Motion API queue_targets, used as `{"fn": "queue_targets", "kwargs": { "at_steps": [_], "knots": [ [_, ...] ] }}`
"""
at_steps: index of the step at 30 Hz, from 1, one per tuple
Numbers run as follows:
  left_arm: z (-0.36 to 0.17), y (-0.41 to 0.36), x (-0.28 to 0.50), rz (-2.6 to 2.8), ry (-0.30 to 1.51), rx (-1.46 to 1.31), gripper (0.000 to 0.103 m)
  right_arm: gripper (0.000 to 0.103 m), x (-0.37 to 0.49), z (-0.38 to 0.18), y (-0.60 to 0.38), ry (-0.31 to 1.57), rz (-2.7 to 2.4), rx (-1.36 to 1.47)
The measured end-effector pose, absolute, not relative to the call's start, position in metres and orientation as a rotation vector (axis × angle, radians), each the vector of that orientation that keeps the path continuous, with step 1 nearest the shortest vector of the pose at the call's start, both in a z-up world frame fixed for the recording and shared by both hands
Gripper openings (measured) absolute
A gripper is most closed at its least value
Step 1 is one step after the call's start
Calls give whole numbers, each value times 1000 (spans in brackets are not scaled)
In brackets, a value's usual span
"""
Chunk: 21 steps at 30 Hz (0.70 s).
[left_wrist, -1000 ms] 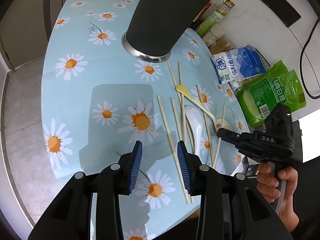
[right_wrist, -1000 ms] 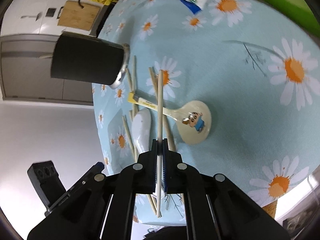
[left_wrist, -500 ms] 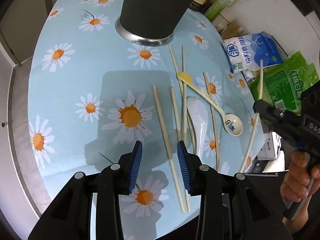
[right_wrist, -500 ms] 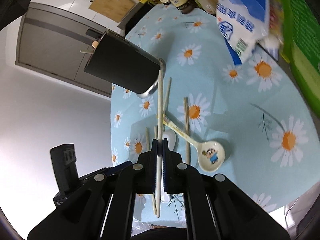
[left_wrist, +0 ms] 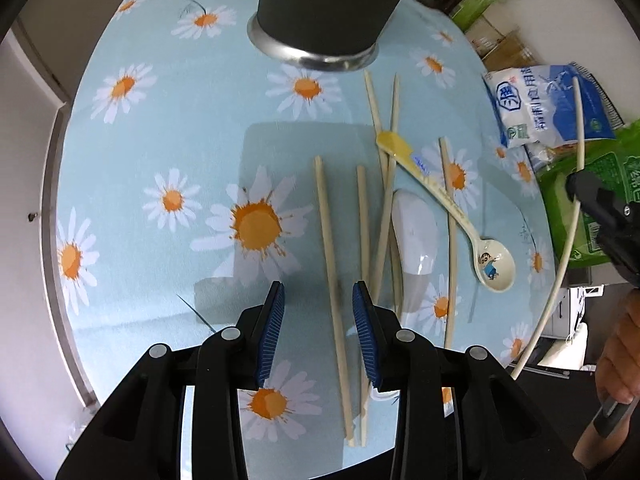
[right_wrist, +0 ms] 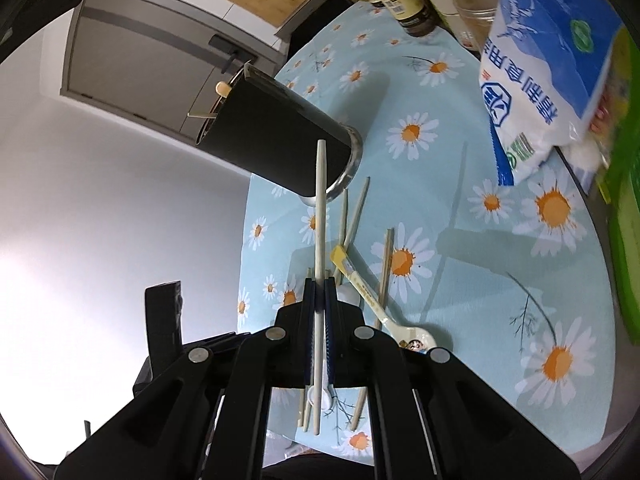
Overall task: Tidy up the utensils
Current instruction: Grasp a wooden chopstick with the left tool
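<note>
My right tongs [right_wrist: 319, 312] are clamped tight on one pale chopstick [right_wrist: 320, 216], which runs up the middle of the right view with its tip over the dark holder [right_wrist: 276, 140] in the upper left of that frame. I judge this the carrying step: the stick is off the daisy cloth [right_wrist: 480, 264] and not yet in the holder. Next I need to bring its tip over the holder's mouth, tilt it upright and let go. My left tongs [left_wrist: 318, 324] stand partly open with nothing gripped, low centre in the left view, one wooden chopstick [left_wrist: 330, 248] lying between the pads. A cartoon spoon [left_wrist: 490, 266] and a white spoon [left_wrist: 414, 232] lie centre right, waiting.
</note>
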<state>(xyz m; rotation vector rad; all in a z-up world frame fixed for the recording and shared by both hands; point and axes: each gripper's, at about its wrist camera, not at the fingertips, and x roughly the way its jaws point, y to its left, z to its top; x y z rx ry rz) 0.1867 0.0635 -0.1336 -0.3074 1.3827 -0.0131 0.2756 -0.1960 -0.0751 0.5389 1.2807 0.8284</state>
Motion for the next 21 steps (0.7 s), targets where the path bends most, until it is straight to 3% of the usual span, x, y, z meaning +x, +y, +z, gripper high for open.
{"fn": "queue_targets", "kwargs": {
  "at_steps": [5, 9, 14, 16, 21],
  "knots": [
    [-135, 56, 192, 45, 1395, -280, 31, 6, 283, -73, -200, 1275, 870, 520],
    [-136, 52, 200, 85, 1426, -246, 17, 6, 288, -70, -202, 1265, 906, 510],
    [-138, 44, 214, 123, 1458, -211, 12, 6, 295, -73, -201, 1264, 945, 499],
    [-138, 42, 218, 137, 1465, -201, 5, 6, 298, -73, -199, 1259, 962, 493],
    [-138, 52, 225, 151, 1445, -301, 4, 6, 303, -72, -193, 1253, 992, 470]
  ]
}}
